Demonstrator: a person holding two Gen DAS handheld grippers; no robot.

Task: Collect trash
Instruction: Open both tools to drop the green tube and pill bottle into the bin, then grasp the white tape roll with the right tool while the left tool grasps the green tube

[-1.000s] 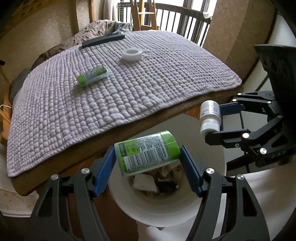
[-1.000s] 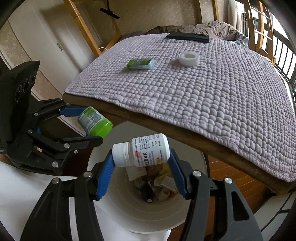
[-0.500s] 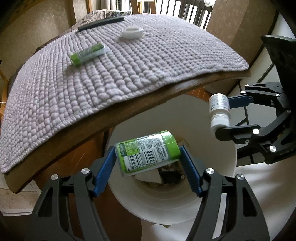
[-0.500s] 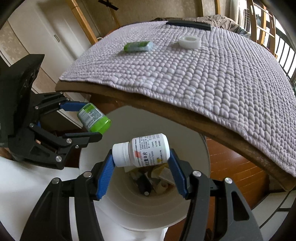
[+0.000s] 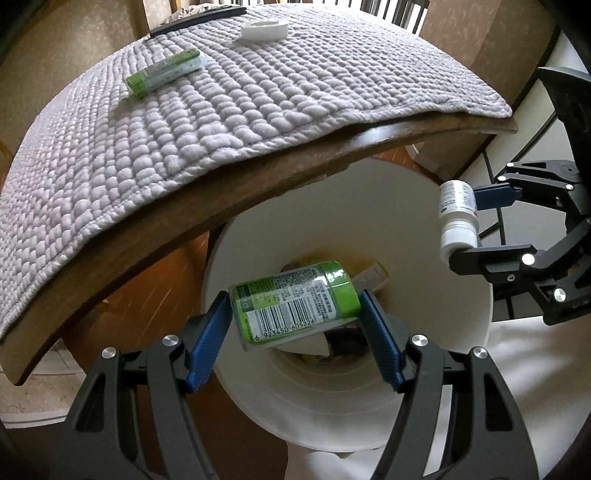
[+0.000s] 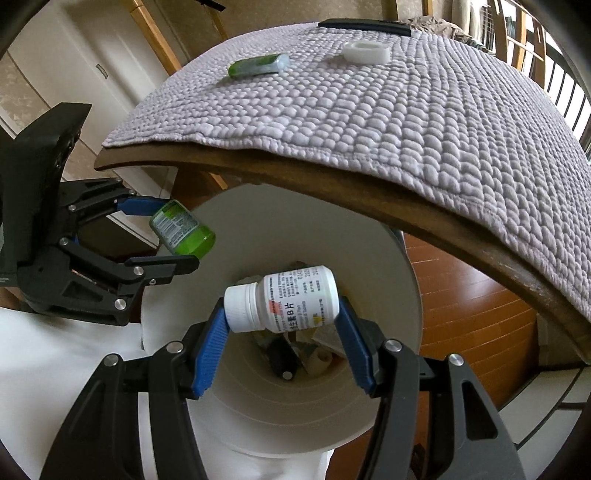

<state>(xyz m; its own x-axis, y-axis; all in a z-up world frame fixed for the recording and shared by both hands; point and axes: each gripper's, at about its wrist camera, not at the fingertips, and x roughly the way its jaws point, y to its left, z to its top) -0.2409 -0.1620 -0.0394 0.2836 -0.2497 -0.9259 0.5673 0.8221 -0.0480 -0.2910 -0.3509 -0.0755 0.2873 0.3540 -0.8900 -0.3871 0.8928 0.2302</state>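
1. Currently: left gripper (image 5: 294, 316) clamped end-to-end on green container (image 5: 293, 304), blue pads on base and cap; held sideways over white bin (image 5: 461, 332).
2. Right gripper (image 6: 281, 320) likewise closed on white pill bottle (image 6: 282, 298), cap against one pad, base against the other; also above the bin mouth.
3. Handling, judged: both rigid plastic, probably light, possibly near empty. Smooth labelled walls, so likely slippery on the round; end-on grip looks secure. Not fragile; a drop should do no harm.
4. Bin interior: paper scraps and a dark cylindrical item at bottom, plenty of depth left. Wide rim, so release from either gripper should land inside.
5. Edges: wooden table edge (image 6: 424, 218) overhangs the far part of the bin; little headroom there, best kept to the near, open half of the mouth.
6. Grippers close together across the bin; opening jaws appears to need no extra clearance, but withdrawal ought to go back and outward.
7. Remaining on quilted cover (image 5: 258, 92): green tube (image 5: 164, 72), white tape roll (image 5: 264, 29), dark flat object (image 5: 197, 20) at far edge. Open surface all round each, approach unobstructed.
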